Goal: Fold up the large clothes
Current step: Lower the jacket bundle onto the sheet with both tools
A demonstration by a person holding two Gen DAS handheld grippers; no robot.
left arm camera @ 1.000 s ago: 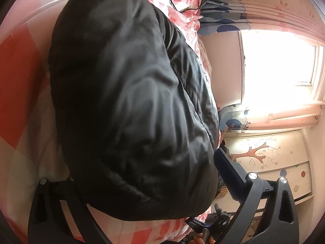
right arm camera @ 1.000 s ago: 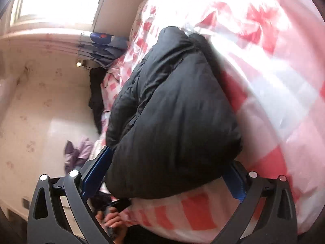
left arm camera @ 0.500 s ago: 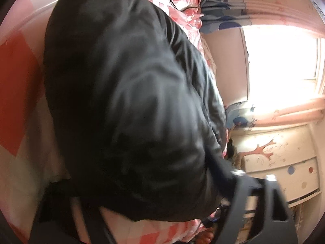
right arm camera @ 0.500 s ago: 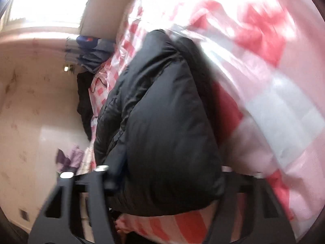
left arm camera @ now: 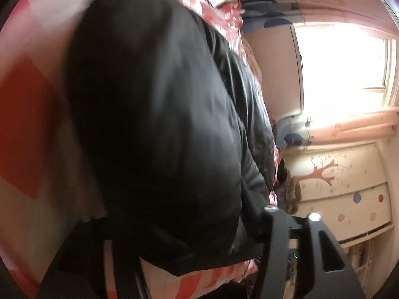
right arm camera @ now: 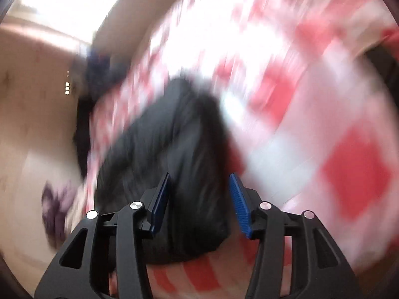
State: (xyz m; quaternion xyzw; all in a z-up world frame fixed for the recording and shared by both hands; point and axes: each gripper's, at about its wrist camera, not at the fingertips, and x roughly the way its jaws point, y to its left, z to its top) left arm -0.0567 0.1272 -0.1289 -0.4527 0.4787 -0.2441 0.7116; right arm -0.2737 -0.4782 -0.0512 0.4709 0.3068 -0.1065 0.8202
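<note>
Left wrist view showed the jacket (left arm camera: 159, 129), black and puffy, bunched into a thick bundle on the bed (left arm camera: 27, 114), close to the bed's near edge, with red-and-white check bedding showing on the left and beyond it. The left gripper (left arm camera: 179, 229) sat against the bundle's near end. Its jaws were opening with the padded cloth between them; the left finger was lost in blur and the right one lay tight along the jacket's side, so I could not tell whether the pads pressed on the cloth.

Right wrist view was heavily smeared. It showed the same jacket (right arm camera: 174, 154) lying lengthwise toward the far side of the bed (right arm camera: 354, 174). The right gripper (right arm camera: 199, 199) had its blue pads (right arm camera: 239, 204) standing either side of the jacket's near end, jaws opening. A gap showed at the right pad, so they looked clear of the cloth rather than pinching it.

By my reading the folding was well on: the jacket was already gathered into a compact, doubled shape. What seemed left was letting go, squaring the bundle, and perhaps one more fold or a press to flatten it.
</note>
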